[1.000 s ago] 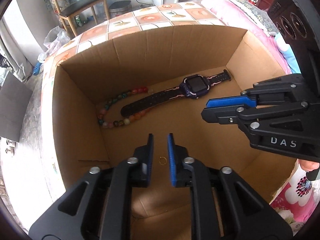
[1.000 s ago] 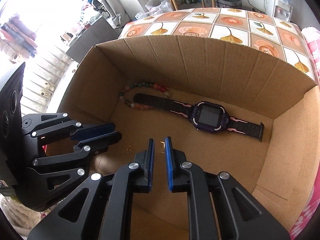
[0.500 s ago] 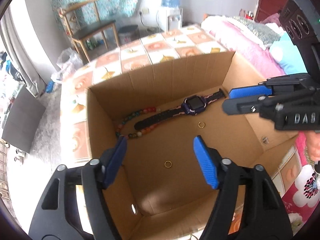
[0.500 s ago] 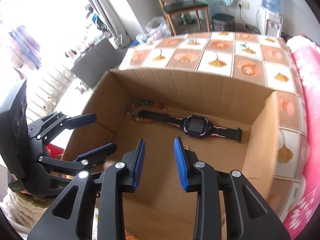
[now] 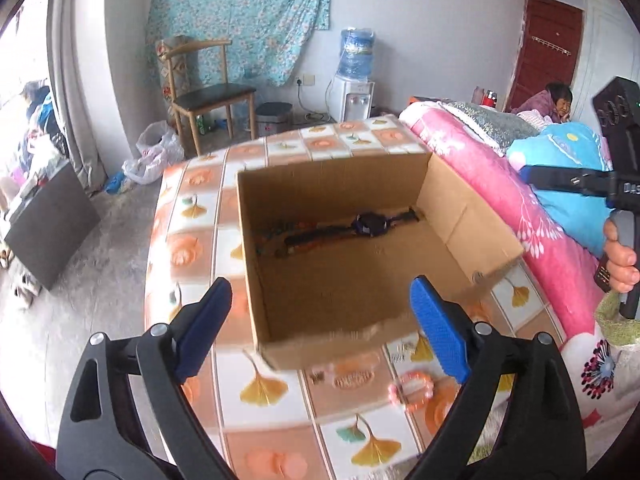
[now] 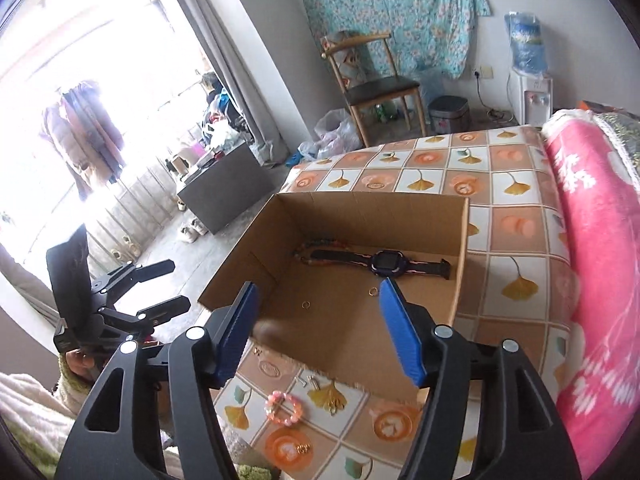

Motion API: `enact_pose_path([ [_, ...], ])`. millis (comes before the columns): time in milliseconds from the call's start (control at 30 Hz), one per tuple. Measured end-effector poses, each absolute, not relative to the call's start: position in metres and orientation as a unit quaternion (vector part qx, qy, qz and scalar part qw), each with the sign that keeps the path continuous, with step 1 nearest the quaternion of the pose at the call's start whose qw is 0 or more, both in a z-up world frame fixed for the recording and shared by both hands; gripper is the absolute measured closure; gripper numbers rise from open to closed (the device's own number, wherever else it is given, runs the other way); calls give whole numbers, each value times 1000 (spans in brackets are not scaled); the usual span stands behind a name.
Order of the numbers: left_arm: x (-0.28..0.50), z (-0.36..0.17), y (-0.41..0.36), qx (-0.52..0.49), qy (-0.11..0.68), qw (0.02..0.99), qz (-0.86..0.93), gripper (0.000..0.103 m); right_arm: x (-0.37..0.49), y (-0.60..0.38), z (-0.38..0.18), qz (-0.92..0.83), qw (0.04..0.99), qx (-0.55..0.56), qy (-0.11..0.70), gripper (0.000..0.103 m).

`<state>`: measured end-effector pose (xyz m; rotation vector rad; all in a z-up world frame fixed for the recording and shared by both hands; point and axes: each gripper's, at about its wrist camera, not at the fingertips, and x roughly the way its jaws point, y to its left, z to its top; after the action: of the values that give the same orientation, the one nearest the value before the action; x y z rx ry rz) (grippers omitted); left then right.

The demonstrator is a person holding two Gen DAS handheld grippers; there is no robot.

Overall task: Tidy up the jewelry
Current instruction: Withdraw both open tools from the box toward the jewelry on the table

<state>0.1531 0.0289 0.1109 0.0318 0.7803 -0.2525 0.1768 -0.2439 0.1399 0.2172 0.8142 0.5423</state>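
Both hands have pulled up and back from the cardboard box (image 6: 352, 332), which a second ago filled each view and now sits small on the ginkgo-print tablecloth (image 6: 516, 248), the whole room open behind it. The left gripper (image 5: 320, 320) has just been spreading its jaws and now stands released with nothing between the blue pads; the right gripper (image 6: 320, 332) has been opening too and is likewise empty — both drops look finished. Inside the box the purple smartwatch (image 6: 384, 262) lies along the far wall with the beaded bracelet (image 6: 316, 246) tucked at its strap end, and two small gold rings rest on the cardboard floor, one ring (image 6: 306, 305) near the middle and the other ring (image 6: 374, 291) just short of the watch. So that round is in, I'd say, and the retreat reads as a swing toward the next pieces. Those wait on the cloth in front of the box: a pink bead bracelet (image 6: 283, 407) well clear of the near wall, a small silver piece (image 6: 310, 381) just by it, and a tiny gold trinket (image 6: 304, 448) nearer the camera — too small to name. Left view is motion-blurred, so detail there is thin.
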Motion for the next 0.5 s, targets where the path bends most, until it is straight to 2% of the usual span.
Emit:
enact_pose_path([
  [500, 122, 54, 18, 19, 439, 890, -118, 15, 126, -263, 80, 215, 863, 134, 437, 40],
])
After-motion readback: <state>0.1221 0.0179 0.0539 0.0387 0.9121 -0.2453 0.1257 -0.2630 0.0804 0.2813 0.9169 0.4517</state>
